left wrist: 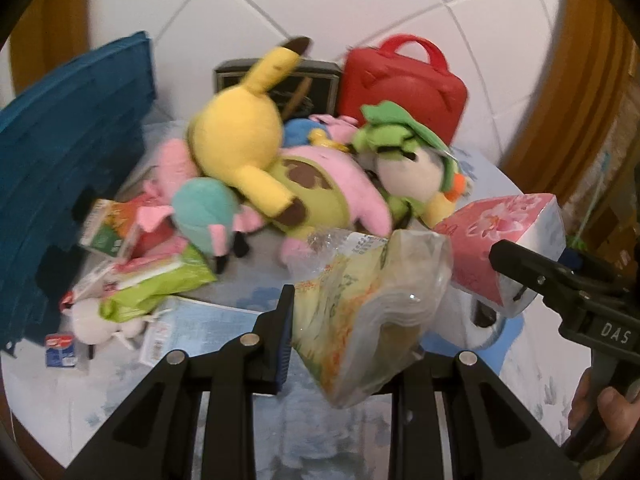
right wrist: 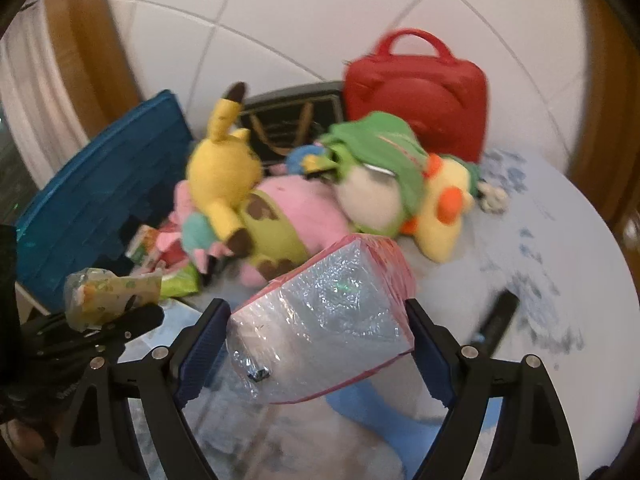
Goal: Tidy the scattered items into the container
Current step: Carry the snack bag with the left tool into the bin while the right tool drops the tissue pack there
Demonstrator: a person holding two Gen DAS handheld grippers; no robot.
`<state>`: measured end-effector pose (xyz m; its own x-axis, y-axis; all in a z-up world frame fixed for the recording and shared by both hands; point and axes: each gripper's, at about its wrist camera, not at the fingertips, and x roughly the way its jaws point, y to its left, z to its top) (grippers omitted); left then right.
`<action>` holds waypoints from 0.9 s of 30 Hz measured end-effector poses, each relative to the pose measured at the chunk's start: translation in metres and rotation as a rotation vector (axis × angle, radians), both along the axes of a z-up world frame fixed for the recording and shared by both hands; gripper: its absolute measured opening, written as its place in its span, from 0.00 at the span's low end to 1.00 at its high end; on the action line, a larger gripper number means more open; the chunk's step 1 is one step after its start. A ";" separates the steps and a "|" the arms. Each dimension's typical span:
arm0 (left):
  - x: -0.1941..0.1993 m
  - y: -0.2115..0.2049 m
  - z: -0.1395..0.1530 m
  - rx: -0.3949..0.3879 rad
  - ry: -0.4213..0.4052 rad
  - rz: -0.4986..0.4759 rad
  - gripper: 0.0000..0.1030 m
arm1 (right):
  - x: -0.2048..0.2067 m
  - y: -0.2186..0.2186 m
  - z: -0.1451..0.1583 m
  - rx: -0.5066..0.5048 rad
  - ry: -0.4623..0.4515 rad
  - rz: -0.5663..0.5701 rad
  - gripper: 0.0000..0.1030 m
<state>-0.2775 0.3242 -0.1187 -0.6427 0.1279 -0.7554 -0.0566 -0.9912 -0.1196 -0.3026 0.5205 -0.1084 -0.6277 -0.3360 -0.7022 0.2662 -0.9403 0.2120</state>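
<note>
My left gripper (left wrist: 344, 332) is shut on a clear bag with yellow-green print (left wrist: 372, 312), held above the table; it also shows in the right wrist view (right wrist: 108, 296). My right gripper (right wrist: 316, 348) is shut on a pink tissue pack (right wrist: 324, 316), which also shows in the left wrist view (left wrist: 508, 240). A teal crate (left wrist: 68, 184) stands at the left, also in the right wrist view (right wrist: 100, 200). A pile of plush toys lies ahead: a yellow one (left wrist: 240, 136), a pink one (left wrist: 344, 196), a green-hatted one (left wrist: 408, 160).
A red case (left wrist: 404, 84) and a dark box (left wrist: 316, 84) stand against the tiled wall. Small cartons and packets (left wrist: 148, 276) lie at the crate's foot. A small white plush (left wrist: 96, 320) lies near the left table edge. The table (right wrist: 540, 248) has a blue-patterned cloth.
</note>
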 end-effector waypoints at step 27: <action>0.021 -0.331 0.169 -0.114 0.333 0.358 0.24 | -0.024 -0.327 0.177 -0.091 0.373 0.396 0.81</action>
